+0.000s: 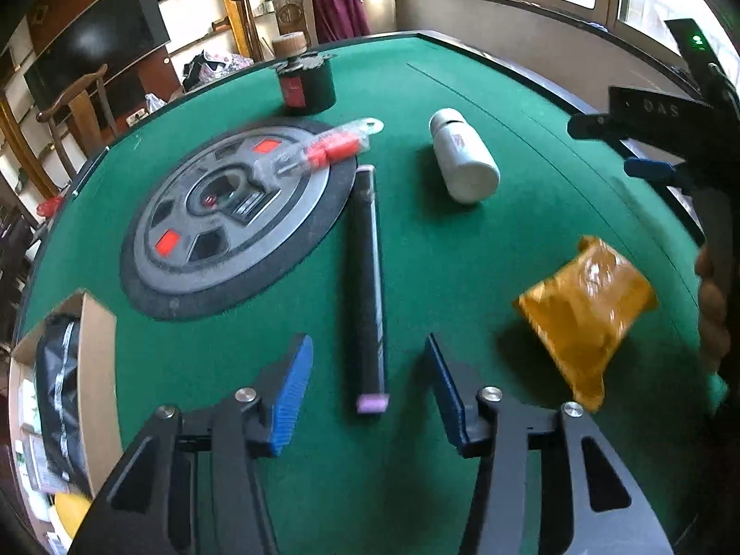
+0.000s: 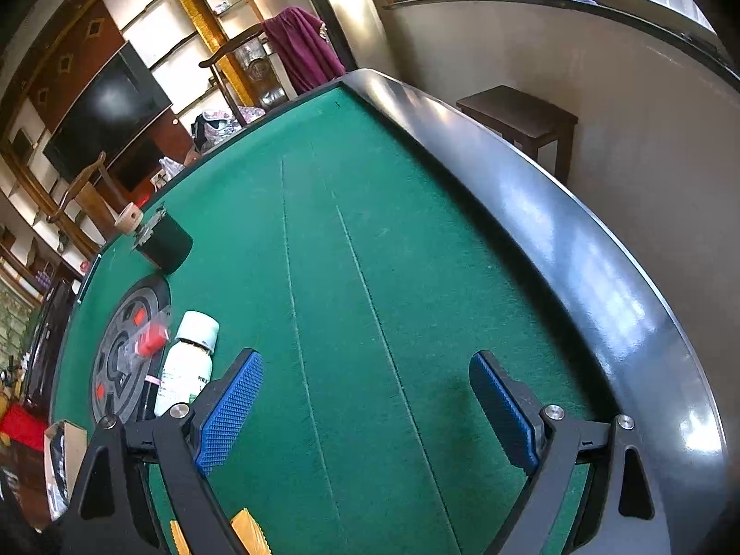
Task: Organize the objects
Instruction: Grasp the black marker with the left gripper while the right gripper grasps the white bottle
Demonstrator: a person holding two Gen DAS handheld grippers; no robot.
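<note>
While we hold the left gripper point(image 1: 367, 386) low over the green felt table point(image 1: 462, 485), its blue pads stand wide apart with nothing between them but the near end of the long black bar point(image 1: 367, 273), which lies flat on the felt and runs away from us, its pink cap point(image 1: 372, 402) toward us. The bar's far end sits just beside the round grey disc point(image 1: 226, 217), on which a red-and-clear packet point(image 1: 323, 150) rests. We judge the bar stiff and light, narrow enough for the pads to span; taking it across its width near the middle should keep it from tipping (a hold at the capped end would likely let the far end droop).

Farther right, the white bottle point(image 1: 465, 159) lies on its side, smooth and round, so it may roll under a careless touch. The orange pouch point(image 1: 587, 310) looks soft and crinkly, likely to give under the pads. A cardboard box point(image 1: 95, 356) at the table's left edge already holds some items and seems the likely destination.

Our right gripper point(image 2: 365, 409) hangs over bare felt near the table's dark rim point(image 2: 578, 240), pads likewise spread and empty. A dark cylindrical holder point(image 1: 307, 85) stands well apart at the far side.
</note>
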